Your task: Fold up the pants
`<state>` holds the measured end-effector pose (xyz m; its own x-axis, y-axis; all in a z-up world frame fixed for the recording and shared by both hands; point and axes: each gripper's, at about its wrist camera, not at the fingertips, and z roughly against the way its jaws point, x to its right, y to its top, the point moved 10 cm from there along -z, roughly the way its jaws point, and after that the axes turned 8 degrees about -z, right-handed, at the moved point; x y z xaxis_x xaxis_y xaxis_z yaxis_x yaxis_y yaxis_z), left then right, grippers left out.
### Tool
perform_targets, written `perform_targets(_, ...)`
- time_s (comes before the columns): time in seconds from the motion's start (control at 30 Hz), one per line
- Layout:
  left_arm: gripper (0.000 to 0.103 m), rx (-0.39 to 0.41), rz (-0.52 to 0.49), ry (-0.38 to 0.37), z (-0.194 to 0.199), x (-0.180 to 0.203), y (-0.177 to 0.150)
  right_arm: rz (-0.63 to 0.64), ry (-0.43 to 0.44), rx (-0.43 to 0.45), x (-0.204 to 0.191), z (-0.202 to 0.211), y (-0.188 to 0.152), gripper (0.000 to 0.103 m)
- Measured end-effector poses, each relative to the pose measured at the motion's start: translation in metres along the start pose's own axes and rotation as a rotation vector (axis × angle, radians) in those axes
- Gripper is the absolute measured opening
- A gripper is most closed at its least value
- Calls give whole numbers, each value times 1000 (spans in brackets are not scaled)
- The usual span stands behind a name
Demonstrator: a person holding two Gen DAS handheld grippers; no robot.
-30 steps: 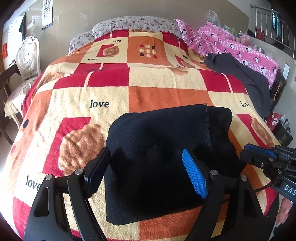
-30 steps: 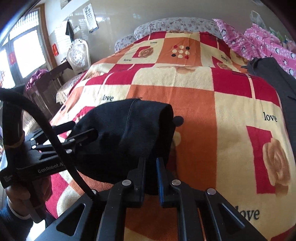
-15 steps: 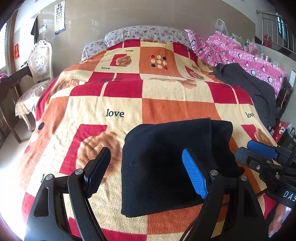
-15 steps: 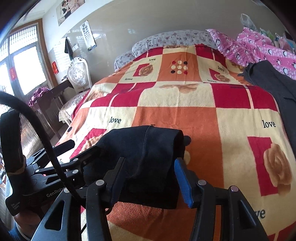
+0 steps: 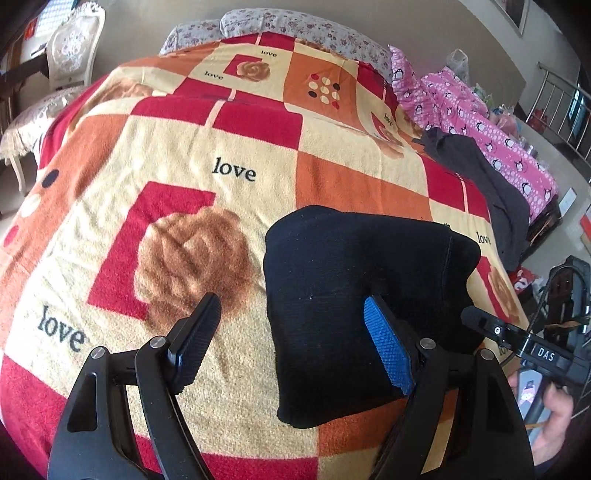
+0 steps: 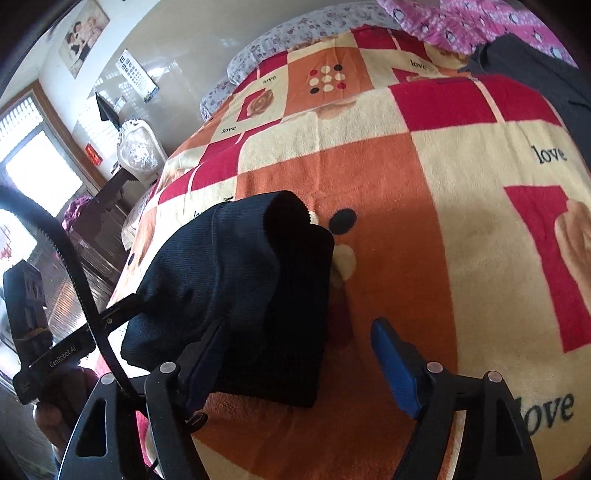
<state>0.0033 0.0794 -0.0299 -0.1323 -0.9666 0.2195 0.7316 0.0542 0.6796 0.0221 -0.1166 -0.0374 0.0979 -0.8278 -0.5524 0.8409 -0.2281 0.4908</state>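
The folded black pants [image 5: 362, 306] lie as a thick bundle on the near part of the patchwork blanket [image 5: 236, 155]. My left gripper [image 5: 291, 332] is open just above them; the bundle's left edge shows between its fingers and the pads touch nothing. In the right wrist view the pants [image 6: 240, 288] sit at lower left. My right gripper [image 6: 299, 354] is opening. The near right corner of the bundle shows between its fingers, with the blue pad [image 6: 391, 362] well clear of the cloth. Each gripper shows at the edge of the other's view.
A dark grey garment [image 5: 491, 184] and pink penguin bedding [image 5: 476, 122] lie along the bed's right side. Floral pillows [image 5: 288, 26] line the head. A white chair [image 5: 70, 48] stands off the left side and a metal railing [image 5: 561, 107] at far right.
My right gripper was shut on the pants' near edge and has let go, its jaws spreading wide. My left gripper stayed open and shifted to the left, so the pants now sit further right in its view.
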Motion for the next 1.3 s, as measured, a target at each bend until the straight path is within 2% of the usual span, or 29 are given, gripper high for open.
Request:
perform_targets(0.2,81,-55,70,-121,-14,0,-8,-1,78,-36,-7,-13,1,79)
perform_targets(0.33,82,-93,124,-211,-25,6,-12,-64,161,-63,-9,-24,3,79)
perform_targets(0.37,84,-75,126,-219,-25,7,-11,-69,177,-66,-10,-27,3,79)
perform_targets(0.43,87,-59,104,-202,-26,10,-9,-51,187,-39,-12,-28,4,79)
perform_targets(0.5,87,-68,62,-171,-28,17,-8,-45,220,-47,-17,-32,2,62)
perform_targets(0.53,87,-76,33,-163,-29,22,-8,-43,216,-36,-17,-31,2,61)
perform_targets(0.57,80,-84,11,-169,-32,26,-9,-27,207,-27,-18,-29,2,58)
perform_targets(0.6,78,-76,1,-150,-30,29,-8,-8,198,-14,-20,-27,1,54)
perform_targets(0.67,66,-57,-12,-131,-27,31,-5,23,178,8,-23,-22,2,50)
perform_targets(0.7,63,-47,-20,-127,-24,32,-2,34,173,15,-24,-20,3,48)
perform_targets(0.8,56,-21,-38,-145,-16,39,13,51,181,36,-30,-10,10,46)
perform_targets(1.0,55,40,-75,-155,-14,56,65,80,164,111,-38,9,57,46)
perform_targets(1.17,55,31,-54,-178,-47,66,101,92,116,155,-29,6,101,46)
perform_targets(1.3,55,5,-69,-144,-81,71,112,72,84,154,-10,-11,125,46)
